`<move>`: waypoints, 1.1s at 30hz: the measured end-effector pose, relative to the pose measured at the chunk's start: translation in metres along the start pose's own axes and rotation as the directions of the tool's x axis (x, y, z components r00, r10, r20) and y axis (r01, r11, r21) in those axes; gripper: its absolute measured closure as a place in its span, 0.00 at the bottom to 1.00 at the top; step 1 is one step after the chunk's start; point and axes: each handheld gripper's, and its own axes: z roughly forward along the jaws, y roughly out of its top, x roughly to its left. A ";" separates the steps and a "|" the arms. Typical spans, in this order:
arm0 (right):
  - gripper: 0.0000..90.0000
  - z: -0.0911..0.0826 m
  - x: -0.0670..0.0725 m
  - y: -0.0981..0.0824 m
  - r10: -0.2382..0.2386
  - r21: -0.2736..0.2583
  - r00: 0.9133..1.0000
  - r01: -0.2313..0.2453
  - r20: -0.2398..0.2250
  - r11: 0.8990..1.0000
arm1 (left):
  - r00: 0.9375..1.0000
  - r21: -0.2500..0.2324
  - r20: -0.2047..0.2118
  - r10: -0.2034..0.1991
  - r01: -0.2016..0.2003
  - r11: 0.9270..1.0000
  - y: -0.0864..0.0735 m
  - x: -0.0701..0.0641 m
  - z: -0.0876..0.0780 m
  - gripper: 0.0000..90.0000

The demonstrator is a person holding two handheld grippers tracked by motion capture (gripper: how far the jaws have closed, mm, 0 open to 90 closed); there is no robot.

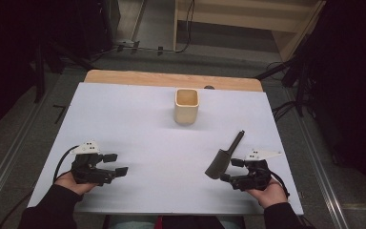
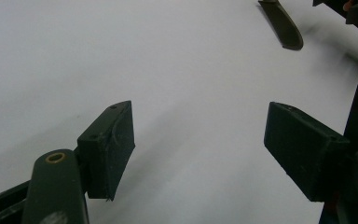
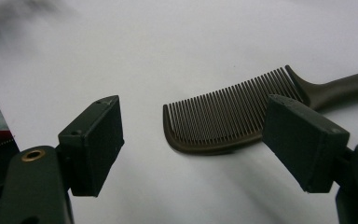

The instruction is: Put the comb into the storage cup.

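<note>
The comb [image 3: 223, 121] is lying flat just ahead of the right gripper [image 3: 193, 140], jaws spread and empty — probably best pinching its spine. The left gripper [image 2: 200, 149], well left of the comb, is gaping empty.

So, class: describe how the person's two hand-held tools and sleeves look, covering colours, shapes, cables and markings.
The left black two-jaw tool and the right black two-jaw tool look alike. Each has blocky, flat-faced jaw pads, a brass-coloured rivet hole in a jaw arm, a pale grey three-cornered plate on top with small dark dots, and a black cable trailing behind. The person wears dark long sleeves. No printed lettering is visible.
</note>
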 end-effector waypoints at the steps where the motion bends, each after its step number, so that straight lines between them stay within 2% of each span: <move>1: 0.21 0.000 0.000 0.000 0.003 0.000 1.000 -0.003 -0.001 1.000 | 1.000 0.002 0.000 0.001 -0.001 1.000 0.000 0.000 0.000 0.28; 7: 0.21 0.000 -0.001 0.000 0.009 0.000 1.000 -0.009 -0.001 1.000 | 1.000 -0.012 0.000 -0.006 0.006 1.000 0.002 0.001 0.001 0.28; 11: 0.21 -0.001 -0.002 0.000 0.006 0.001 1.000 -0.006 -0.004 1.000 | 1.000 -0.019 -0.007 0.012 -0.012 1.000 0.002 0.000 0.001 0.28; 17: 0.21 0.001 -0.004 0.000 0.045 0.014 0.999 -0.045 -0.011 0.999 | 1.000 -0.004 -0.011 0.013 -0.013 1.000 0.003 0.000 0.002 0.28; 24: 0.21 0.000 -0.003 0.001 0.031 0.007 0.999 -0.031 -0.007 0.999 | 1.000 -0.003 -0.013 0.009 -0.009 1.000 0.003 0.001 0.001 0.28; 27: 0.21 0.000 -0.003 0.001 0.024 0.005 1.000 -0.024 -0.010 1.000 | 1.000 -0.001 -0.005 0.021 -0.021 1.000 0.003 0.000 0.001 0.28; 30: 0.21 0.000 -0.002 0.002 0.017 0.004 1.000 -0.017 -0.011 1.000 | 0.999 -0.005 0.020 0.030 -0.030 1.000 0.004 -0.001 0.001 0.23; 33: 0.20 0.000 -0.002 0.002 0.015 0.003 1.000 -0.015 -0.009 1.000 | 0.999 -0.009 0.026 0.041 -0.041 0.999 0.005 -0.002 0.001 0.21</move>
